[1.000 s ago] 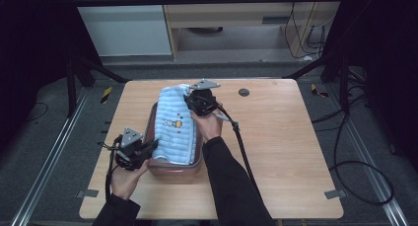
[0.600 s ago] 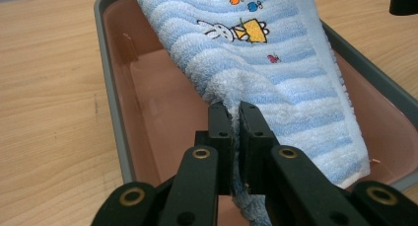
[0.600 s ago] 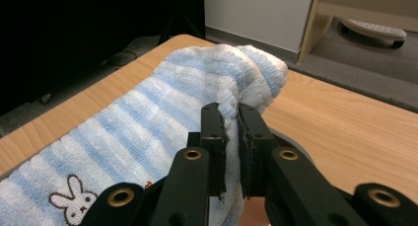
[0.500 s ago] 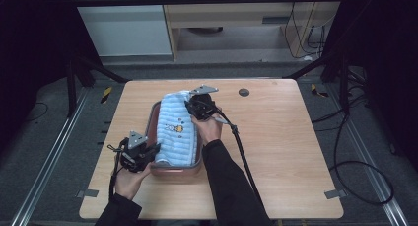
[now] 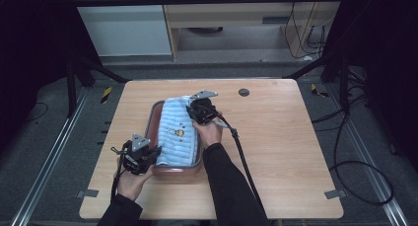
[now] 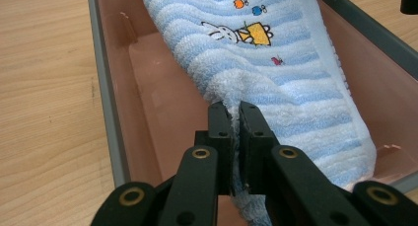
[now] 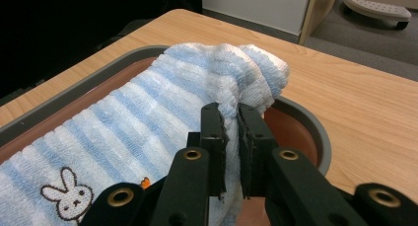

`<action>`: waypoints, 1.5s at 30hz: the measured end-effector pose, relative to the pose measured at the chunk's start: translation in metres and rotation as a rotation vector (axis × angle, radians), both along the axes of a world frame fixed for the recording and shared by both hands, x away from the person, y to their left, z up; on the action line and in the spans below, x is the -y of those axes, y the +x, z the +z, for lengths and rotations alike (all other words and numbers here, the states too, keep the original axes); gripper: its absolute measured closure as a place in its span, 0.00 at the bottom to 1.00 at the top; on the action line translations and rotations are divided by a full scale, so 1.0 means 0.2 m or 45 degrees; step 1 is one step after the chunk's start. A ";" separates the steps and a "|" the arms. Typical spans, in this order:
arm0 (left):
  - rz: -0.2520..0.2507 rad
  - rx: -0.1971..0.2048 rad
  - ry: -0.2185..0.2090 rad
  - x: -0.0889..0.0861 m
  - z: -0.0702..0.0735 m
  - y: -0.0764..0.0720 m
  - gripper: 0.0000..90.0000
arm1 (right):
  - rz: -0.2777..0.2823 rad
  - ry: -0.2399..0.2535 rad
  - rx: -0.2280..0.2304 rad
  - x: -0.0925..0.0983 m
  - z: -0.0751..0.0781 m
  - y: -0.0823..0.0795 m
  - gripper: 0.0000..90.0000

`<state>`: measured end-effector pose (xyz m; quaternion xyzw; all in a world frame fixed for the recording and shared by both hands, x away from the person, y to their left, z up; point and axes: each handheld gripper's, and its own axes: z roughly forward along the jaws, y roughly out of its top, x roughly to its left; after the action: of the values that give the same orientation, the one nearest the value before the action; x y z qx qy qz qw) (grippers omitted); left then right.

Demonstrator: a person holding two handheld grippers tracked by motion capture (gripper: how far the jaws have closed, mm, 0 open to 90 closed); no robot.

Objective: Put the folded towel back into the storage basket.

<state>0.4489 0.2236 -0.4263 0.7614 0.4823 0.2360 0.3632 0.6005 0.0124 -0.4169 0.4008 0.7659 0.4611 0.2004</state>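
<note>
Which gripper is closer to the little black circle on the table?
Right. The right gripper pinches the striped towel at the far end of the pink tray, not far from the black circle. The left gripper pinches the towel's near end, much farther away.

The towel (image 5: 178, 134) hides most of the tray (image 5: 154, 118) floor. In the left gripper view the tray's far end is cut off at the top. The dark spot (image 5: 243, 92) on the worktop (image 5: 286, 137) is too small to identify.
</note>
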 end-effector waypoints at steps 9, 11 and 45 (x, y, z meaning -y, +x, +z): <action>0.017 -0.042 -0.020 0.01 -0.03 -0.01 0.95 | 0.008 -0.033 -0.061 -0.01 -0.07 0.01 0.92; 0.016 -0.029 -0.005 0.01 -0.03 -0.01 0.94 | 0.009 -0.043 -0.068 -0.02 -0.08 0.01 0.92; -0.026 0.110 -0.098 -0.08 0.08 -0.02 0.40 | -0.053 0.073 0.072 0.33 0.11 -0.16 0.28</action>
<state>0.4444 0.2404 -0.4101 0.7409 0.4671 0.2460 0.4152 0.5681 -0.0536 -0.3951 0.4091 0.7378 0.4898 0.2199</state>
